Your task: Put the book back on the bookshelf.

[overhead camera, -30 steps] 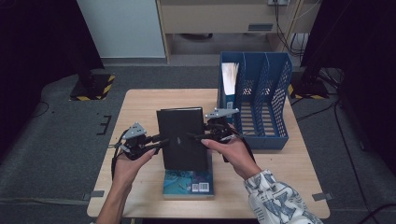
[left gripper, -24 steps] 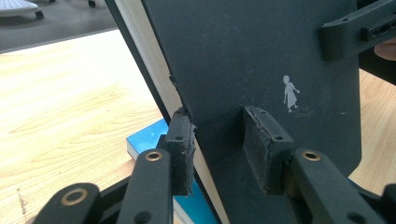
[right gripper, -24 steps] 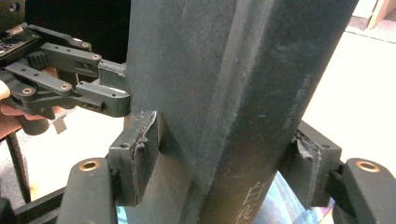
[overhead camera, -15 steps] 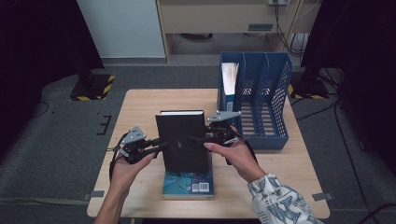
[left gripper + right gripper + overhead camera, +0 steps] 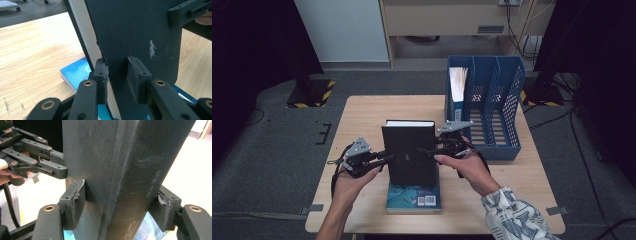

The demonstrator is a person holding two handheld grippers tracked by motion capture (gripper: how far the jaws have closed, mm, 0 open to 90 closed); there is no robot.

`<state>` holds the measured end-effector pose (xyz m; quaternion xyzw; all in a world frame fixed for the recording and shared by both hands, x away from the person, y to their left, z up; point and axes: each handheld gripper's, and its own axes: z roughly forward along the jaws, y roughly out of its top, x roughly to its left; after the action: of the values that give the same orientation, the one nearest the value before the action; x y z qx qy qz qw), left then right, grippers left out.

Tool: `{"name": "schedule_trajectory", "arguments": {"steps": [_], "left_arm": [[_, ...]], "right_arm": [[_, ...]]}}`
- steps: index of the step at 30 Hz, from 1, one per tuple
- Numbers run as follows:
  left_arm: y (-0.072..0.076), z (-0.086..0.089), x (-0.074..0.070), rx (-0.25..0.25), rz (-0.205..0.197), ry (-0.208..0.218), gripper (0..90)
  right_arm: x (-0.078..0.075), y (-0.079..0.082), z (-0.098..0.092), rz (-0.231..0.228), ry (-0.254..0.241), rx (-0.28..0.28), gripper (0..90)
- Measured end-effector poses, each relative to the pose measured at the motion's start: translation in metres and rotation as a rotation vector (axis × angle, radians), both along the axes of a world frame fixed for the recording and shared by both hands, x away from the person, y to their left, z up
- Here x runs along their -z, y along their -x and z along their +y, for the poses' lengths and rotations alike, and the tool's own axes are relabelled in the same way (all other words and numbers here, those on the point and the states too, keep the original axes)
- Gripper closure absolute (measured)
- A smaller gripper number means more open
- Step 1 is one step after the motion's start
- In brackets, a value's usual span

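Black book (image 5: 408,152) stands upright on the desk (image 5: 362,115), right gripper (image 5: 432,150) clamping its spine, left gripper (image 5: 384,159) just closing onto its cover edge.

Blue book's (image 5: 414,197) upper half hidden beneath the upright black book (image 5: 409,152).

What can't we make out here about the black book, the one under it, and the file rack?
- Black book: spine lettering in the right gripper view is too faint to read.
- Blue book: cover mostly hidden by the black book in the high view; barcode too small.
- File rack: contents of its left slot too small to identify in the high view.
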<state>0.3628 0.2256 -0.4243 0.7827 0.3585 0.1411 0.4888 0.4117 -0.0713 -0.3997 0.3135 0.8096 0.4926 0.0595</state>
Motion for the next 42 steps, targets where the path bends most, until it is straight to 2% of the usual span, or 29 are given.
{"name": "schedule_trajectory", "arguments": {"steps": [5, 17, 21, 25, 31, 34, 38, 42], "left_arm": [[-0.006, 0.002, 0.000, -0.003, 0.011, 0.015, 70.5], [-0.033, 0.003, -0.006, -0.025, -0.020, -0.016, 70.2], [-0.037, 0.003, -0.007, -0.027, -0.031, -0.033, 70.0], [-0.032, 0.001, -0.007, -0.023, -0.045, -0.051, 70.1], [-0.018, -0.006, -0.005, -0.012, -0.069, -0.071, 71.1], [-0.011, -0.008, -0.004, -0.018, -0.083, -0.079, 70.0], [-0.002, -0.005, -0.001, -0.015, -0.072, -0.054, 68.5], [0.003, -0.005, 0.003, -0.019, -0.082, -0.032, 65.7]], "right_arm": [[0.000, -0.006, 0.002, 0.007, -0.012, -0.001, 34.2], [-0.006, -0.028, 0.011, -0.036, 0.011, 0.025, 34.6], [-0.007, -0.032, 0.014, -0.049, 0.017, 0.031, 34.7], [-0.006, -0.030, 0.012, -0.054, 0.022, 0.018, 34.2], [-0.001, -0.019, 0.004, -0.059, 0.038, 0.008, 32.4], [0.002, -0.011, -0.001, -0.072, 0.018, 0.000, 34.0], [0.001, -0.001, 0.000, -0.090, 0.030, -0.016, 33.7], [0.000, 0.004, 0.001, -0.098, 0.035, -0.027, 33.6]]}}
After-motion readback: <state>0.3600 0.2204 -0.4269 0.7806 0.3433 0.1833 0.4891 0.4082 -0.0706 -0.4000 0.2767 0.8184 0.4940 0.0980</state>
